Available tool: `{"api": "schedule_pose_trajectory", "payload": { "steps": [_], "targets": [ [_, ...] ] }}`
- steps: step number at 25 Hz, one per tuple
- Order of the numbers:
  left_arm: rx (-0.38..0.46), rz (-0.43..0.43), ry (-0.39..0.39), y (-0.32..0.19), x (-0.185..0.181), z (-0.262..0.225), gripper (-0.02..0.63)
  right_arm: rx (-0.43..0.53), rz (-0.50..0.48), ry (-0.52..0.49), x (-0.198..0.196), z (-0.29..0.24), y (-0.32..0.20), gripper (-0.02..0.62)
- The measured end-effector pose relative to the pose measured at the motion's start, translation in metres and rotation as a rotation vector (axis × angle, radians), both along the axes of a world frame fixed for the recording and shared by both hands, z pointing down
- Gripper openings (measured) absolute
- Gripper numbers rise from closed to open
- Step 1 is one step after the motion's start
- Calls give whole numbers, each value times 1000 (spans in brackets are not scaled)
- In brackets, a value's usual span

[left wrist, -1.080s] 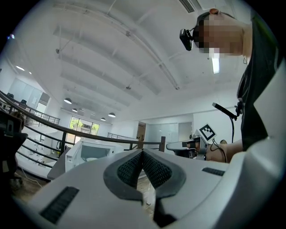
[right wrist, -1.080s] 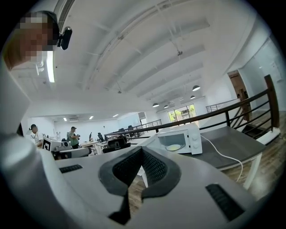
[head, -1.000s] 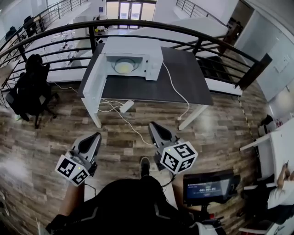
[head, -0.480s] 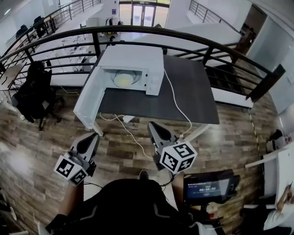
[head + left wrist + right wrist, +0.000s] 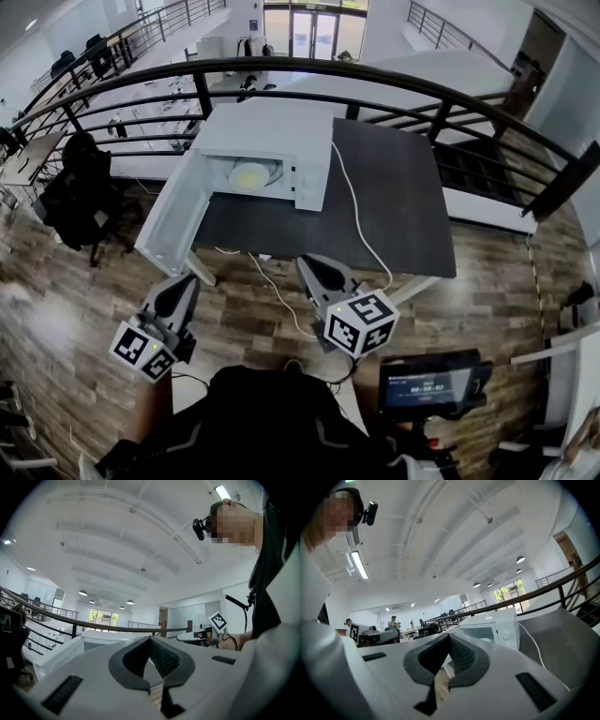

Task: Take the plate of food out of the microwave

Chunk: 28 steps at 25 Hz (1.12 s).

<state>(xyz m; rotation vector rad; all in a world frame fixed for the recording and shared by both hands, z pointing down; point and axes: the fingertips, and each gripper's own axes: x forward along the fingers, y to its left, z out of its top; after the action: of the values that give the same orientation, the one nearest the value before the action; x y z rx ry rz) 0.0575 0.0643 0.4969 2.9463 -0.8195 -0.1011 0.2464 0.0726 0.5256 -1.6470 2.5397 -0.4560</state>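
Observation:
A white microwave [image 5: 272,141] stands at the back left of a dark table [image 5: 394,206], its door [image 5: 169,225] swung open to the left. Inside lies a pale plate of yellowish food [image 5: 250,175]. Both grippers hang over the wooden floor, short of the table's front edge and well apart from the microwave. My left gripper [image 5: 191,279] is shut and holds nothing, and so is my right gripper [image 5: 306,262]. In the right gripper view the microwave [image 5: 490,629] shows beyond the shut right gripper [image 5: 449,637]. The left gripper [image 5: 150,638] points at the open door's side.
A white power cable [image 5: 354,211] runs from the microwave across the table and down to the floor. A black curved railing [image 5: 422,89] passes behind the table. A black office chair [image 5: 80,192] stands at the left, and a dark screen [image 5: 431,386] at my lower right.
The table and microwave have come nearer and lower in the head view as the person walks forward. Both grippers stay shut and keep their places in front of the body.

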Motion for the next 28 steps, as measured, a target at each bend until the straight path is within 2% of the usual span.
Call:
{"api": "schedule_pose_trajectory", "payload": {
  "steps": [7, 12, 16, 22, 25, 26, 28],
  "targets": [
    [41, 20, -70, -11, 28, -2, 3, -2, -26, -24, 15, 5, -25, 2],
    [20, -7, -53, -41, 17, 0, 3, 24, -48, -5, 0, 5, -52, 2],
    [21, 8, -43, -73, 4, -2, 3, 35, -5, -6, -13, 2, -81, 2],
    [26, 60, -16, -157, -15, -32, 3, 19, 57, -11, -34, -19, -164, 2],
    [40, 94, -22, -168, -23, -33, 3, 8, 99, -17, -41, -13, -179, 2],
    [64, 106, -32, -182, -26, -41, 3, 2, 116, -22, -45, -17, -195, 2],
    [81, 136, -31, -243, -35, -75, 3, -7, 146, -44, -55, -46, -264, 2]
  ]
}}
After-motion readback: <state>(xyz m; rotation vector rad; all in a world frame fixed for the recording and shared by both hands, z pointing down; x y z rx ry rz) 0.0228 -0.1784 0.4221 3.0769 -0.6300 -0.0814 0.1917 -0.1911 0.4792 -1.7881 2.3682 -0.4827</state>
